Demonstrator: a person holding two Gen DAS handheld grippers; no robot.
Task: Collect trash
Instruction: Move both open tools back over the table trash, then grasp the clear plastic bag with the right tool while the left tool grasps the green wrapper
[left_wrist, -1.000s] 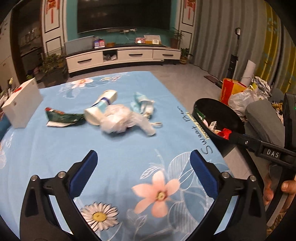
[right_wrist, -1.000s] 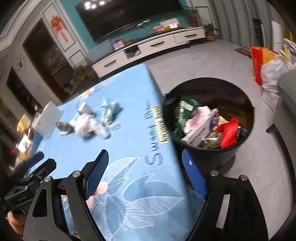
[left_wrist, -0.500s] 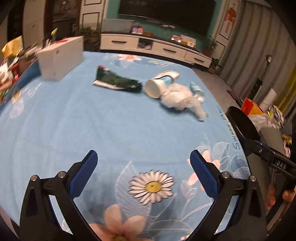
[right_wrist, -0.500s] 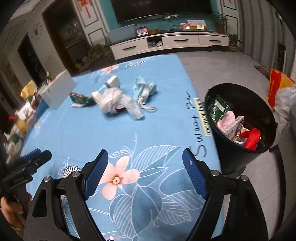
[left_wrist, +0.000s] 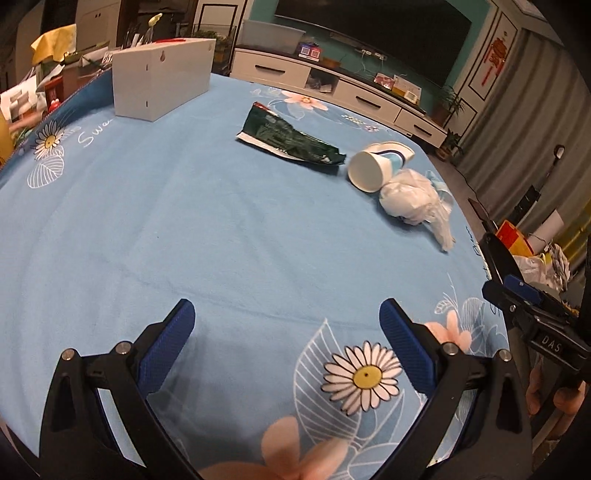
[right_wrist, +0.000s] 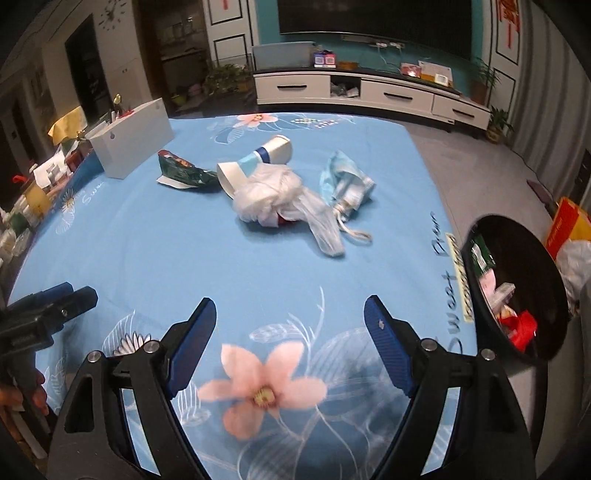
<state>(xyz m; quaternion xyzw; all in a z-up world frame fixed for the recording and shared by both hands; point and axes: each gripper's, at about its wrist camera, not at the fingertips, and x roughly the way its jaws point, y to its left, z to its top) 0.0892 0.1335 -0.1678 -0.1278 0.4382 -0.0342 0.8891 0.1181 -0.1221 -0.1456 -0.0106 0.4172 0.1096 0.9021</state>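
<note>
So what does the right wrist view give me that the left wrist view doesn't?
Only the right wrist view: the inside of the black trash bin beside the table, already holding wrappers, and the crumpled blue face mask in full. Only the left wrist view: the green snack wrapper laid out at full length. Both: the white paper cup on its side, touching the white plastic bag, the white box, the blue floral tablecloth, and the left gripper and the right gripper, jaws open and empty.
</note>
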